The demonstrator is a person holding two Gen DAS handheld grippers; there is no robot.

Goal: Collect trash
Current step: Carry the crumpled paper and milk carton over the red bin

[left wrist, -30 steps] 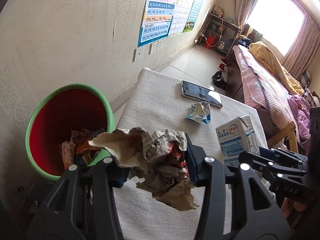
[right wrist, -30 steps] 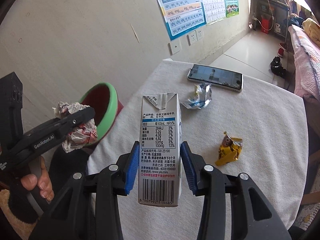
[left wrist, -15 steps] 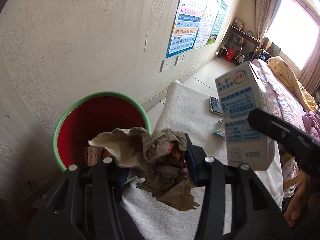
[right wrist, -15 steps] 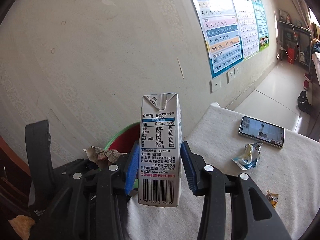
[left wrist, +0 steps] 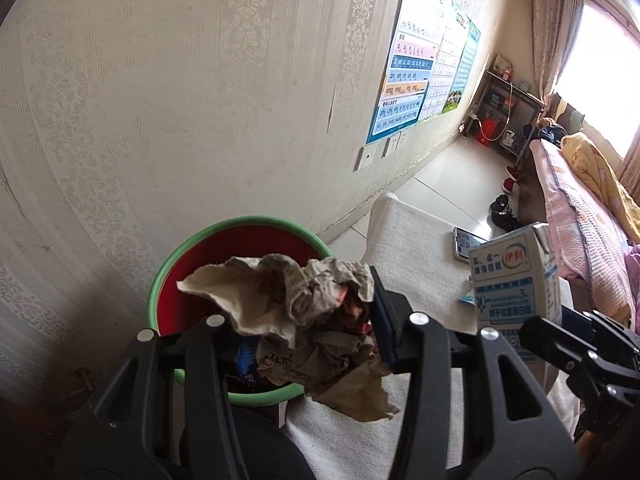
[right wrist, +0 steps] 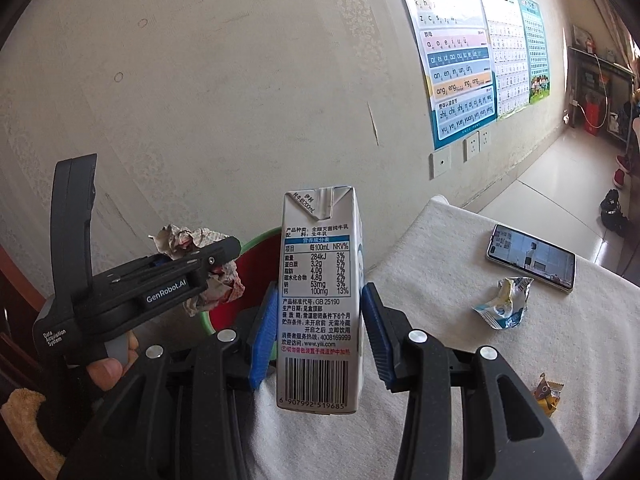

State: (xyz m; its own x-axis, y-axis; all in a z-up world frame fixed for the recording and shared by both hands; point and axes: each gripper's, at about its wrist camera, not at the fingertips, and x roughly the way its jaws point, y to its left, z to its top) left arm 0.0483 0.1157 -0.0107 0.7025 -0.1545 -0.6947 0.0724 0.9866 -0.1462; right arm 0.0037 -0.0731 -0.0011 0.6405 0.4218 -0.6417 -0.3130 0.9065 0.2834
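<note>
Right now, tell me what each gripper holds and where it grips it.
Left gripper: crumpled paper wad, pinched through its middle. Right gripper: upright milk carton, clamped on its two side faces, low on the body.

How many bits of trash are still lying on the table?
2: a crumpled blue-white wrapper near the phone, and a yellow candy wrapper at the right edge. Others may be hidden.

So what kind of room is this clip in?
Most likely a home bedroom: a bed with a pink cover by the curtained window, children's pinyin charts on the wall, shoes on the tiled floor.
</note>
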